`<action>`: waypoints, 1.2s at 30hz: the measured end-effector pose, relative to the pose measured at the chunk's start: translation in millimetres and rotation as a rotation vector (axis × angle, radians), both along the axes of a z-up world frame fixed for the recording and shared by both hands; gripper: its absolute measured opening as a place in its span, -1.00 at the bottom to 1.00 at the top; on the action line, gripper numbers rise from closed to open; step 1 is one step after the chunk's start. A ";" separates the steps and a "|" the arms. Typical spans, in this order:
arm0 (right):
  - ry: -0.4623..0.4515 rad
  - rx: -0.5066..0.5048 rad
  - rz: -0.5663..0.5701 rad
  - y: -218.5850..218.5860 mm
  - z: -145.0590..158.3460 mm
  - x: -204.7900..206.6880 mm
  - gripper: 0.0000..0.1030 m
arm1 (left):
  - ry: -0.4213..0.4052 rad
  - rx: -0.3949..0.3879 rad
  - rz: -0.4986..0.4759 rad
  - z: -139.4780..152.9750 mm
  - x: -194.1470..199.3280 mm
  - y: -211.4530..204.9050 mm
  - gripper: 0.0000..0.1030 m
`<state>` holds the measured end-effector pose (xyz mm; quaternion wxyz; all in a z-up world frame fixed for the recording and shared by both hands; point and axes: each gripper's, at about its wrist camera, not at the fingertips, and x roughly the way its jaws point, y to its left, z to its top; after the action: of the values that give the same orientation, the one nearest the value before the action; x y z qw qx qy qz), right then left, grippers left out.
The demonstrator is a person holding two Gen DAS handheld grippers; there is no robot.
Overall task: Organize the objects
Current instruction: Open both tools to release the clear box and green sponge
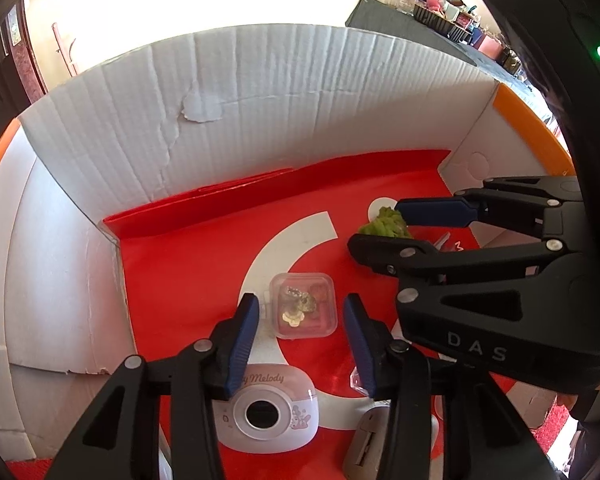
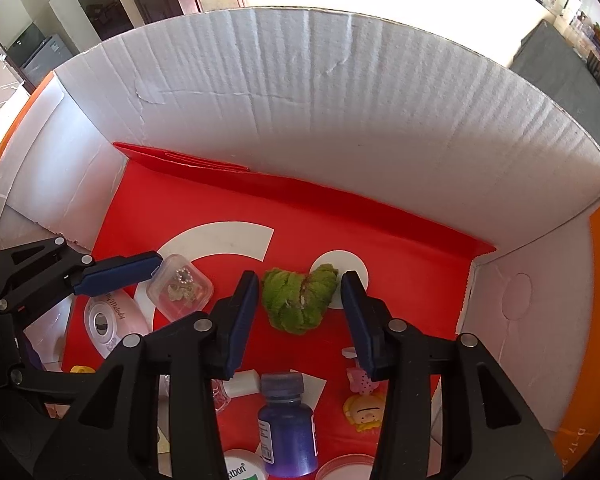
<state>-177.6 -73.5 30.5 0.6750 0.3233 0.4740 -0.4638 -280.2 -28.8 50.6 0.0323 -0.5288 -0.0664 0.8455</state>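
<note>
**Both grippers lining up on separate picks inside box**

Working inside white cardboard box, red sheet lining the floor, clutter sitting on it.

Right gripper hovering jaws wide apart, straddling green fuzzy clump; clump lying on the red sheet near the back wall, between the pads, touching neither as far as visible. Nothing gripped.

Left gripper likewise spread wide, bracketing small clear case holding trinkets; case resting flat on the sheet, not clamped. Contact with pads hard to call from either view.

Pink-white Melody gadget lying just below the left fingers. Purple bottle lying below the right gripper, yellow doll figure beside it.

Judging step: pre-grasp approach on both sides, no lift started. Next move likely needing each gripper lowering, centring, then closing — gently on the soft clump, squarely on the slick case to avoid it squirting out.
</note>
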 end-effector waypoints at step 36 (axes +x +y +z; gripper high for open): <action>-0.109 -0.369 -0.015 100.8 114.1 -21.9 0.52 | 0.359 -0.116 0.161 66.9 56.4 15.2 0.65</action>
<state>-199.5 27.3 144.6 0.7442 0.2220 0.3411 -0.5296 -223.7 -13.6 117.5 -0.0547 -0.3636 -0.0529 0.9284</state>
